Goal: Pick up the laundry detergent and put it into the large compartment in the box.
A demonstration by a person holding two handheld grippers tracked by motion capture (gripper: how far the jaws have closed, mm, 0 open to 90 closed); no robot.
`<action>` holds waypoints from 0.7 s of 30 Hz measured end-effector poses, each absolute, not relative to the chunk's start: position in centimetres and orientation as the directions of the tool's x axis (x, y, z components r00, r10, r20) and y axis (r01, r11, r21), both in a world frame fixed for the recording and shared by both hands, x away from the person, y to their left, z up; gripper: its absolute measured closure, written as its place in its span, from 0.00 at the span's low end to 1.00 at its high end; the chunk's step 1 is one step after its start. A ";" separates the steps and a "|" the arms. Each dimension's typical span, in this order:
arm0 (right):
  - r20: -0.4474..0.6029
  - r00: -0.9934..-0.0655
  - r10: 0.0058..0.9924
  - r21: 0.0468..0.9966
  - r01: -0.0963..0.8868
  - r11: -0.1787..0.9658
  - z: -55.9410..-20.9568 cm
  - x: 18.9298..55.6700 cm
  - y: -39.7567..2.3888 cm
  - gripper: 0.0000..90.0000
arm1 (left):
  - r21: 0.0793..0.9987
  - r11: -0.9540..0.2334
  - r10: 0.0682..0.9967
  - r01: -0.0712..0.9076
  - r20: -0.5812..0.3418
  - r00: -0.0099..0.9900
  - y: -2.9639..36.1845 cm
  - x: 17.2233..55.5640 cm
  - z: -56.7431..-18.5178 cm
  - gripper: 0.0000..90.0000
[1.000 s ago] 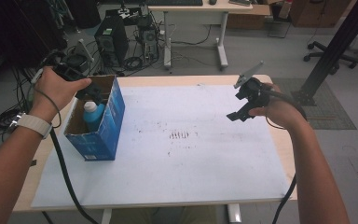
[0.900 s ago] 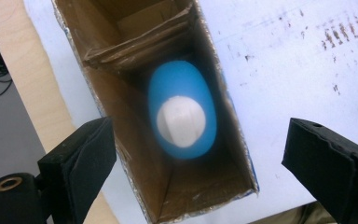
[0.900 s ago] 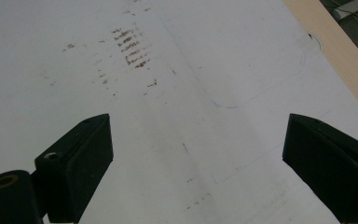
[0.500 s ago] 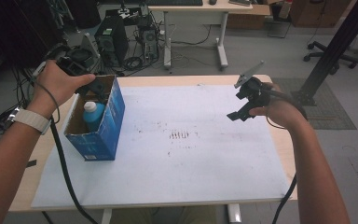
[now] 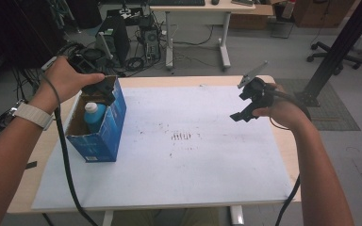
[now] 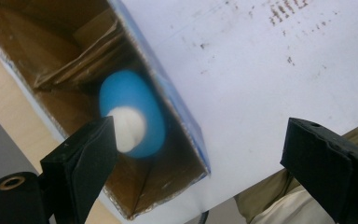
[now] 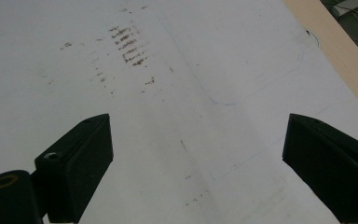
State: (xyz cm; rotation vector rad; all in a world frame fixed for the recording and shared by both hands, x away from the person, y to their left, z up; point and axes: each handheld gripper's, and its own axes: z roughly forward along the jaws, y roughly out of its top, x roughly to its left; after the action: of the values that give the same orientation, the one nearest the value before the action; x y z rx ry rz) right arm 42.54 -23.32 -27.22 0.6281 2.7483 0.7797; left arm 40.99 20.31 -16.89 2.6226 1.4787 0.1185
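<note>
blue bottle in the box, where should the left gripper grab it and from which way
Grip the blue bottle at its white cap and neck, coming straight down. It stands upright inside the open-topped blue box, whose walls block its sides. The left gripper already hangs above with jaws open.

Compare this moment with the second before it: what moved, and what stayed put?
The left gripper shifted slightly toward the far end of the blue box, jaws open above the blue bottle. Nothing was taken hold of or let go. The box, the bottle and the right gripper, open over the white sheet, stayed as they were.
</note>
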 end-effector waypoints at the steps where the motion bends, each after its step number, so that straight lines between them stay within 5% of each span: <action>1: -0.088 -0.886 0.456 0.542 0.341 0.768 -27.2 42.6 -23.3 0.10 | 0.147 -0.524 0.848 0.839 0.000 0.529 20.1 41.0 -16.9 0.12; 21: -0.079 -0.883 0.463 0.537 0.353 0.766 -26.9 42.6 -23.5 0.09 | 0.166 -0.709 0.696 0.685 0.010 0.718 16.6 41.2 -17.1 0.13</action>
State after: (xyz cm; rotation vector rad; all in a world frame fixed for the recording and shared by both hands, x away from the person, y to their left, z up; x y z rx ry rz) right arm 42.62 -23.50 -26.91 0.6439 2.7543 0.7761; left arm 41.17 16.58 -17.14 2.7704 1.1205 0.1076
